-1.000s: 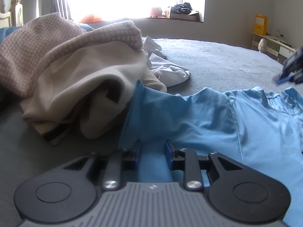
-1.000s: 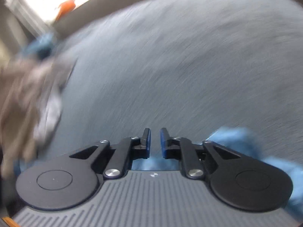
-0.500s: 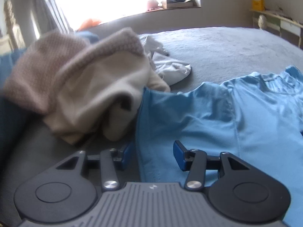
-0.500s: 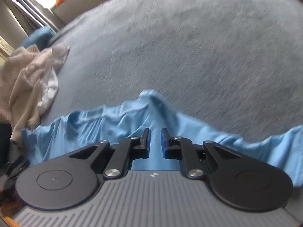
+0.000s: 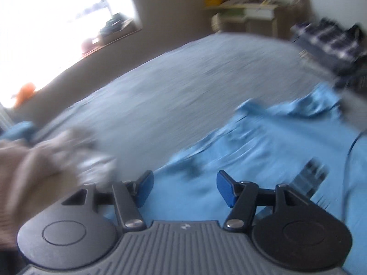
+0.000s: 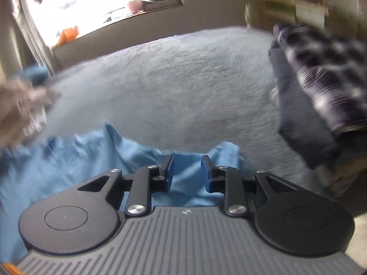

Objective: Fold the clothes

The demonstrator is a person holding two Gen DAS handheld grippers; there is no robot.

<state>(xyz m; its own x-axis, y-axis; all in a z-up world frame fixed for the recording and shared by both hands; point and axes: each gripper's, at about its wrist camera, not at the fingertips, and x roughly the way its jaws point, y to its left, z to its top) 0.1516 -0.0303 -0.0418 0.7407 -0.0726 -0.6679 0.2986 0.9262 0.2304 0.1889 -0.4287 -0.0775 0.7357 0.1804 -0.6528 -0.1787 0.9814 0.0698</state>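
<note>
Blue T-shirt lies rumpled on bed. Left gripper over it, jaws opening wide, empty; right gripper opening, narrower, empty. Risk: rumples get folded in unless smoothed.

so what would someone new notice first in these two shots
The light blue shirt lies rumpled on the grey bed cover, right in front of both grippers. The left gripper and right gripper are opening above it, with nothing pinched between the fingers. A dark plaid stack sits at the right, a beige pile at the left.
</note>
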